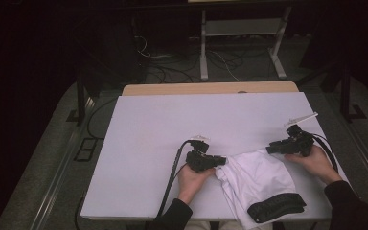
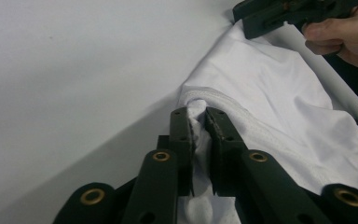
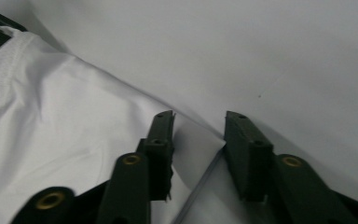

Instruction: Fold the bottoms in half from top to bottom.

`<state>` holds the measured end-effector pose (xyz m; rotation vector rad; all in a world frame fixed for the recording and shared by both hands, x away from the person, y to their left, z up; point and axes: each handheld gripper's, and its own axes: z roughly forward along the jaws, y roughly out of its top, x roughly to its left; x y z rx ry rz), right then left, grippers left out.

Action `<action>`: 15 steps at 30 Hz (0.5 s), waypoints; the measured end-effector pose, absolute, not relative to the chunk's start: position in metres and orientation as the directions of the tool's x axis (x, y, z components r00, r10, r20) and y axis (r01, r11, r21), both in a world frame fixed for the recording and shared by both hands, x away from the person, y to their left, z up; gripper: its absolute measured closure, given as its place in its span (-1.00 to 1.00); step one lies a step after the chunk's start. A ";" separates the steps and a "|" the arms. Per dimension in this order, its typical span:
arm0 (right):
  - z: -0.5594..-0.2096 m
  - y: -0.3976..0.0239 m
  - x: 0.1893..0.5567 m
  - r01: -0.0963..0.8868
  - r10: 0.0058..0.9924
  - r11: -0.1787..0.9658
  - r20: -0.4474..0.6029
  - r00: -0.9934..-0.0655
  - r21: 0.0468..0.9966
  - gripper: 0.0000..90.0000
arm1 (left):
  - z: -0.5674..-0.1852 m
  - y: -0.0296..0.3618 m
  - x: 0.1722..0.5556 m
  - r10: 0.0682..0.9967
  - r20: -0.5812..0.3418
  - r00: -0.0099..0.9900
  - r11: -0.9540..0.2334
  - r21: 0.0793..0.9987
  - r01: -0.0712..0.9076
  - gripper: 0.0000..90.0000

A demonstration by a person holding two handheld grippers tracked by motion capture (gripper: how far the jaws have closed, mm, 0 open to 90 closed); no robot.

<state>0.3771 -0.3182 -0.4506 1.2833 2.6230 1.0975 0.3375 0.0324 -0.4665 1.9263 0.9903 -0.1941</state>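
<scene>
White fabric, one garment [image 1: 256,177] with a black waistband [image 1: 276,207], lies crumpled on the white tabletop [image 1: 172,124] between two grippers. From the high view you get both hands and that waistband at the near edge. The left gripper view shows the left gripper [image 2: 199,122] with its jaws clamped together on a bunched hem, fabric pinched right between the tips. The right gripper view shows the right gripper [image 3: 199,126] with jaws apart, the cloth's edge lying under and between them, pads not pressing it.
</scene>
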 end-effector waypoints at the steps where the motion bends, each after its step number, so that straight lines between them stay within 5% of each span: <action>1: -0.450 -0.317 0.377 0.679 0.700 0.419 0.262 -0.664 0.603 0.56 | -0.467 0.032 0.337 0.555 -0.500 0.664 -0.242 0.667 0.705 0.83; 6: -0.450 -0.312 0.375 0.663 0.683 0.442 0.252 -0.685 0.604 0.85 | -0.466 0.032 0.336 0.545 -0.486 0.683 -0.253 0.681 0.687 0.88; 15: -0.450 -0.313 0.378 0.683 0.725 0.375 0.262 -0.638 0.626 0.88 | -0.453 0.038 0.328 0.551 -0.419 0.722 -0.250 0.742 0.622 0.89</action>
